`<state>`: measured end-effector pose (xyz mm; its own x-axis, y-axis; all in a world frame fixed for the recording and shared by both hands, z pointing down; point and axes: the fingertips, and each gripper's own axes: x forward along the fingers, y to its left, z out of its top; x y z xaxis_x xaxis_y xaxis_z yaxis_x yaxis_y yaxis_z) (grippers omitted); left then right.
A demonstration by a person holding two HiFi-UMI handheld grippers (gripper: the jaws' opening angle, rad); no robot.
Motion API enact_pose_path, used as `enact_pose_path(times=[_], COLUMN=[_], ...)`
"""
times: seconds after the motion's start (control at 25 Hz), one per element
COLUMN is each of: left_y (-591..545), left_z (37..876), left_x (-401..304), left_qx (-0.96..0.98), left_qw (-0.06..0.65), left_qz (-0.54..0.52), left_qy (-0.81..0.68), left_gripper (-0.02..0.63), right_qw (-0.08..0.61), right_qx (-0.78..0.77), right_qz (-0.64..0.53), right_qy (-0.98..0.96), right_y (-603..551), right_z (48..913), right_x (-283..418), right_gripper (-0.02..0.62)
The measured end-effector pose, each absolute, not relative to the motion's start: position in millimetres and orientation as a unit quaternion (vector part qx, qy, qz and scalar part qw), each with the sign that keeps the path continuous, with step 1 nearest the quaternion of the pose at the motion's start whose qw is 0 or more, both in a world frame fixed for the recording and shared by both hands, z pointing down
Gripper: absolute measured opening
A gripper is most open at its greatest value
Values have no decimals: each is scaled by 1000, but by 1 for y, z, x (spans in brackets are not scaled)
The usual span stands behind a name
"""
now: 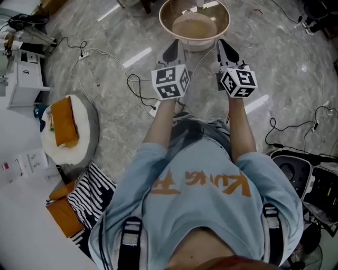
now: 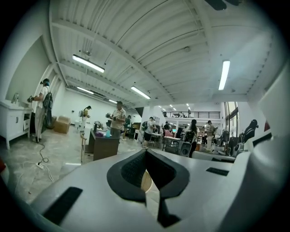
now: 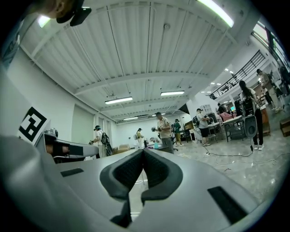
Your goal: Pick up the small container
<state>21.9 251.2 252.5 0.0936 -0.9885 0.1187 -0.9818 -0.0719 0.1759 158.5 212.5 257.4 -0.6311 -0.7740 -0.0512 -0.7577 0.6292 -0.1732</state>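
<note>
A grey stone floor is seen from above. A big round tan bowl is set on it, and every place here is told from that bowl.

Both grippers are held side by side at the near edge of the bowl. The left gripper is at the near left edge and the right gripper at the near right edge, so neither is nearer. In both gripper views mostly ceiling is seen, so both are judged to be pointed forward and tipped up.

The fingers of the left gripper are pressed together on nothing. So are those of the right gripper.

The small container cannot be picked out for sure. Some small white things are seen by the far edge of the bowl, past the fingers. Their long way cannot be told.
</note>
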Motion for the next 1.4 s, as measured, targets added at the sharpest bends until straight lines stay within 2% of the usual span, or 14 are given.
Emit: enact_pose_path(times=[0.24,0.72,0.96,1.2,1.4], left_y=[252,213,185,132,34], left_z=[240,240,244,258,278], left_x=[24,16,-12,-36,-62], left_qx=[773,772,765,765,766], left_qw=[166,143,133,142,161], left_qz=[-73,-50,-45,-48,-20], left_qy=[-608,-618,-628,-626,-622], left_gripper=[23,23,23,23,23], right_qw=[56,72,72,69,69], right_qx=[-396,-410,-397,-410,-416], right_qz=[-62,-45,-37,-37,-64], right_qy=[914,908,914,909,904], right_y=[211,172,147,97,-1], right_z=[252,231,232,238,252], right_x=[139,157,133,121,90], right_gripper=[14,14,14,14,14])
